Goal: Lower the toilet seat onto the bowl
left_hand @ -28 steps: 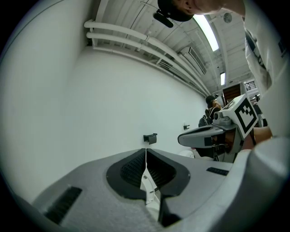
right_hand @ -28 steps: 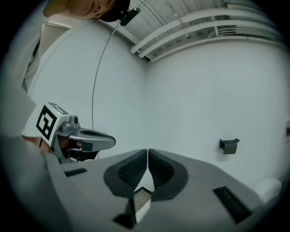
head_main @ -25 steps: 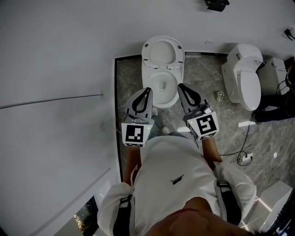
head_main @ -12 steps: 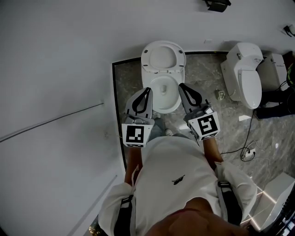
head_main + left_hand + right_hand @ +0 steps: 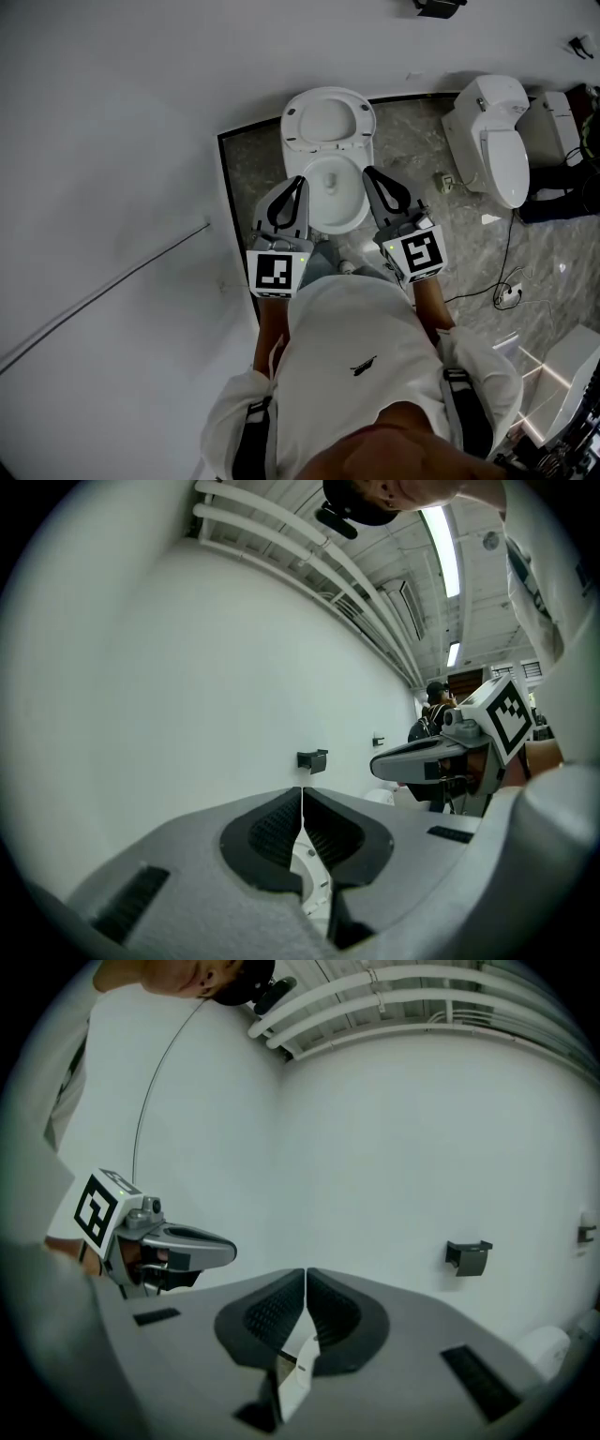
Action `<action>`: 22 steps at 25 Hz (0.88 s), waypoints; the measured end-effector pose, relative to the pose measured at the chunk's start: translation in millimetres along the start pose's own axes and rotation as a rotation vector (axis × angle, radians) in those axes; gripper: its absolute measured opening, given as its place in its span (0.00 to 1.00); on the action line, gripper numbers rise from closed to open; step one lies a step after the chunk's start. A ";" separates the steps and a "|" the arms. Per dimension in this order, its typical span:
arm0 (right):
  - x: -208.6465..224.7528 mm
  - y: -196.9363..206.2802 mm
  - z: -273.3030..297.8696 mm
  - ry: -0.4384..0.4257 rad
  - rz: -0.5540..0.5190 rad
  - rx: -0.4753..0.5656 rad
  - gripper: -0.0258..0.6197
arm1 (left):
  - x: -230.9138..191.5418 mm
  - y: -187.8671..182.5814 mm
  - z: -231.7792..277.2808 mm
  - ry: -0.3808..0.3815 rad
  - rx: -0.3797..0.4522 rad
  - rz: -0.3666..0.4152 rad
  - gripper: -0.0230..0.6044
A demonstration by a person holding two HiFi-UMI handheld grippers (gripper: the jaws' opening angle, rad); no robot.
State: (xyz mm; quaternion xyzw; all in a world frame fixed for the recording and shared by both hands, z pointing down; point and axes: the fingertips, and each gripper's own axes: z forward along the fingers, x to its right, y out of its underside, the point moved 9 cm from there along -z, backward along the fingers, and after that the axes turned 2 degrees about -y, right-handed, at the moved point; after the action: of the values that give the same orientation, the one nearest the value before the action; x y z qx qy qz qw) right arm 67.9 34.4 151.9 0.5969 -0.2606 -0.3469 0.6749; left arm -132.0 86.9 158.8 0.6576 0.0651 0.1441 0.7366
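Note:
A white toilet stands against the wall in the head view, its bowl (image 5: 330, 197) uncovered. Its seat (image 5: 328, 122) is raised, leaning back at the wall. My left gripper (image 5: 300, 180) is shut and empty, its tip hanging over the bowl's left rim. My right gripper (image 5: 368, 172) is also shut and empty, over the right rim. Neither touches the seat. In the left gripper view the left gripper (image 5: 302, 789) points at the bare wall, with the right gripper (image 5: 377, 765) beside it. The right gripper view shows the right gripper (image 5: 306, 1271) shut and the left gripper (image 5: 229, 1251) to its left.
A second white toilet (image 5: 495, 141) stands to the right on the marble floor (image 5: 253, 178). Cables (image 5: 506, 281) trail across the floor at the right, near a white box (image 5: 574, 375). A white wall (image 5: 112, 141) runs along the left. A small black fixture (image 5: 312, 759) is mounted on the wall.
The head view has swung a little, so the toilet sits slightly lower and the floor edge slants more. Both grippers keep the same pose, shut.

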 end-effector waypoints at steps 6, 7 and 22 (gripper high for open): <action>0.5 4.2 23.1 0.045 0.016 -0.025 0.09 | -24.1 11.2 17.8 0.040 -0.013 -0.023 0.09; 0.0 3.4 26.9 0.050 0.019 -0.028 0.09 | -27.7 12.8 20.5 0.048 -0.014 -0.026 0.09; 5.7 16.2 62.2 0.151 0.021 -0.084 0.09 | -66.3 36.2 64.4 0.123 -0.024 -0.049 0.09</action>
State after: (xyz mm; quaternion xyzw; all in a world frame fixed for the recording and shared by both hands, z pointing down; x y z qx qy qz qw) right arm 26.4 -8.2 177.0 0.5898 -0.2005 -0.3047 0.7205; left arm -181.2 9.4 196.5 0.6369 0.1248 0.1670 0.7422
